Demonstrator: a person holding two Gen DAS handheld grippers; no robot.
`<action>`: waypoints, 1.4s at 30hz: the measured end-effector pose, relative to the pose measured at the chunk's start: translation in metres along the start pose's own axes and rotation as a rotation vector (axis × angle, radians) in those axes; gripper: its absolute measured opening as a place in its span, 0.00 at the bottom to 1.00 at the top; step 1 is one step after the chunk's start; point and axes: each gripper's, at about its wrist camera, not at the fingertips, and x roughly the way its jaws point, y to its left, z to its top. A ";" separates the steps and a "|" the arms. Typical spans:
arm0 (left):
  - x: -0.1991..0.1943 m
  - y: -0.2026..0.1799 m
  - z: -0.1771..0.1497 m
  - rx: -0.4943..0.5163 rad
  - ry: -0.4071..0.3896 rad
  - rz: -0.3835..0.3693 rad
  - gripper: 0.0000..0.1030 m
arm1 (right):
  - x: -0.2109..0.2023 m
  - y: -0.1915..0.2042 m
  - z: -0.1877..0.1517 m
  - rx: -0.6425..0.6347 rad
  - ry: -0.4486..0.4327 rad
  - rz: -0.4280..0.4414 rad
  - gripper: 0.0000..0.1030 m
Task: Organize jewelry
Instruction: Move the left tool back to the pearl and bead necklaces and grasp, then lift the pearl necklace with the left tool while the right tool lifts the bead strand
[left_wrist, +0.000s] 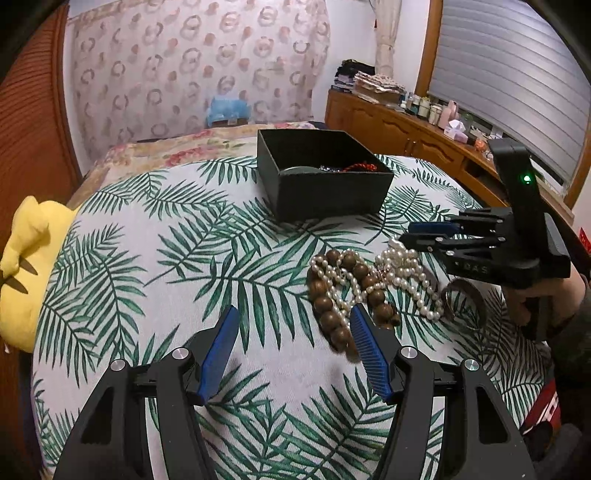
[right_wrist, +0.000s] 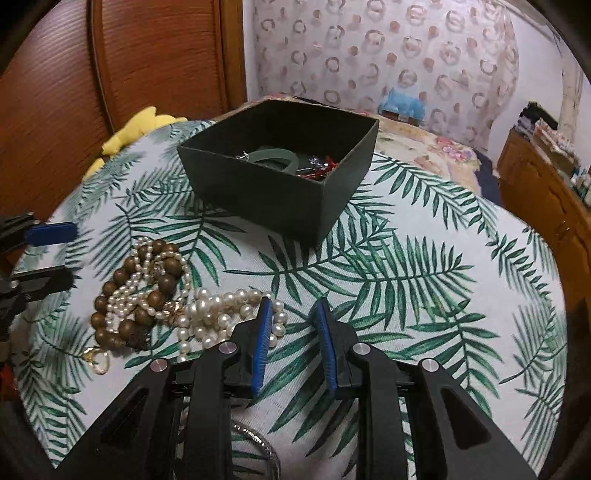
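Observation:
A black open box (left_wrist: 325, 184) (right_wrist: 280, 184) stands on the leaf-print cloth and holds some jewelry, red beads among them. A tangle of brown wooden beads (left_wrist: 332, 317) (right_wrist: 162, 280) and white pearl strands (left_wrist: 406, 273) (right_wrist: 221, 310) lies on the cloth nearer me. A metal bangle (left_wrist: 465, 302) (right_wrist: 258, 443) lies beside the pile. My left gripper (left_wrist: 293, 314) is open and empty, just left of the pile. My right gripper (right_wrist: 293, 306) (left_wrist: 424, 232) is open and empty, just above the pearls' edge.
A yellow plush toy (left_wrist: 22, 266) (right_wrist: 136, 129) lies at the table's left edge. A small gold ring (right_wrist: 98, 360) lies by the beads. A wooden sideboard (left_wrist: 406, 136) with bottles stands to the right. A wooden door (right_wrist: 110, 74) is behind.

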 end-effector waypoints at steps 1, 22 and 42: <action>0.000 0.001 0.000 -0.003 0.001 0.000 0.58 | 0.001 -0.001 0.000 0.005 -0.003 0.003 0.26; 0.060 -0.008 0.033 -0.038 0.093 -0.087 0.23 | 0.000 -0.007 -0.002 0.013 -0.026 0.024 0.26; -0.010 -0.026 0.048 0.006 -0.105 -0.056 0.04 | 0.000 -0.008 -0.003 0.015 -0.026 0.028 0.27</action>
